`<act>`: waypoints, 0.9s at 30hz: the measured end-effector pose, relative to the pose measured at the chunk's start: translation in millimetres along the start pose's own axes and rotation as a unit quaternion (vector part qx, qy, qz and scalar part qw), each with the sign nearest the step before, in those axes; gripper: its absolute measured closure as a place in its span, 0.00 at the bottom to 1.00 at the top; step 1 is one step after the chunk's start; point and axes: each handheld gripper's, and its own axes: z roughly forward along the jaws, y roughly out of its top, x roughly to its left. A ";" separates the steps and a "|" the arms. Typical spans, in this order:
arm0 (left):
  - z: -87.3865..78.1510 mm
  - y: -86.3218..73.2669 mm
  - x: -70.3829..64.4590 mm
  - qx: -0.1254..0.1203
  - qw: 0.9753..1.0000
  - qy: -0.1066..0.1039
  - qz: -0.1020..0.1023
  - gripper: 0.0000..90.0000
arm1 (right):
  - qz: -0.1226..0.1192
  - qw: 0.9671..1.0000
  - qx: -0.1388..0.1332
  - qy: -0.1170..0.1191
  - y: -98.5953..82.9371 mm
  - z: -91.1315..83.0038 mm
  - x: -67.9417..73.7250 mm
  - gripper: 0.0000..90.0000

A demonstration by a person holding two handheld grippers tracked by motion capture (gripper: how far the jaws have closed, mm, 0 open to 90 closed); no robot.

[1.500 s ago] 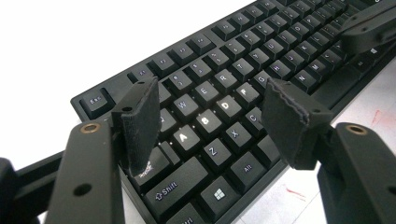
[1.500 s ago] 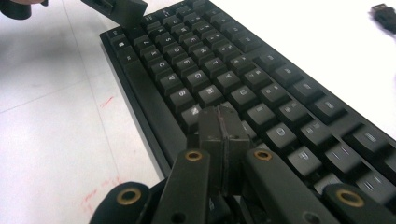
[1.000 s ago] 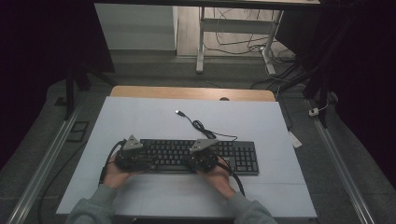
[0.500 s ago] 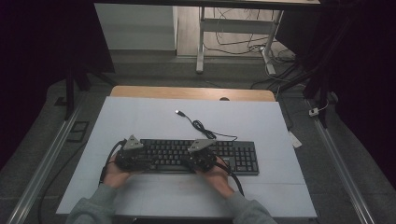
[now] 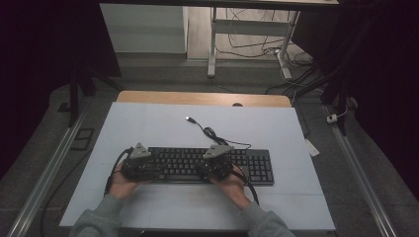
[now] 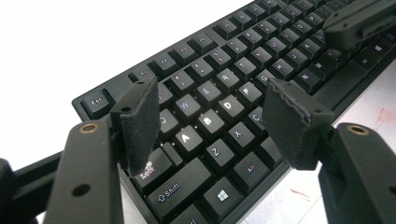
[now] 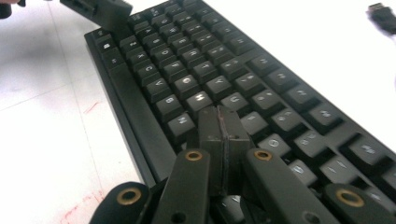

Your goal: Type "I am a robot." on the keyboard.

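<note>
A black keyboard (image 5: pixel 257 167) lies across the near half of the white table top (image 5: pixel 148 123). Its cable (image 5: pixel 212 134) runs back to a loose USB plug (image 5: pixel 189 119). My left gripper (image 5: pixel 142 164) hovers open over the keyboard's left end. Its pads (image 6: pixel 140 119) straddle the lit A, S and D keys (image 6: pixel 205 122) with nothing between them. My right gripper (image 5: pixel 216 162) is over the middle of the keyboard (image 7: pixel 187 65). It is shut (image 7: pixel 220 122) with nothing between its pads, tips low over the keys by the space bar; whether they touch is unclear.
The white top ends at a wooden strip (image 5: pixel 197 98) along the far edge. Metal rails (image 5: pixel 49 168) run down both sides of the table. Behind it stand a desk frame (image 5: pixel 212 44) and loose floor cables (image 5: pixel 296 74). Bare white surface lies beyond the keyboard.
</note>
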 end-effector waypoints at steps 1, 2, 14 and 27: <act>-0.4 -0.1 0.1 0.000 1.000 0.000 0.000 0.41 | 0.002 1.000 -0.002 -0.002 -0.5 -2.3 -1.3 1.00; -0.7 -0.1 0.0 -0.001 1.000 0.001 0.000 0.41 | 0.004 1.000 -0.005 -0.004 -1.1 -4.9 -2.5 0.99; -1.4 -0.2 0.4 -0.003 1.000 0.001 0.000 0.41 | 0.035 0.998 -0.030 -0.037 -25.5 -47.5 -17.4 0.68; -0.5 0.3 -1.7 -0.002 1.000 -0.001 0.004 0.40 | 0.055 0.995 -0.043 -0.074 -63.5 -101.6 -30.7 0.57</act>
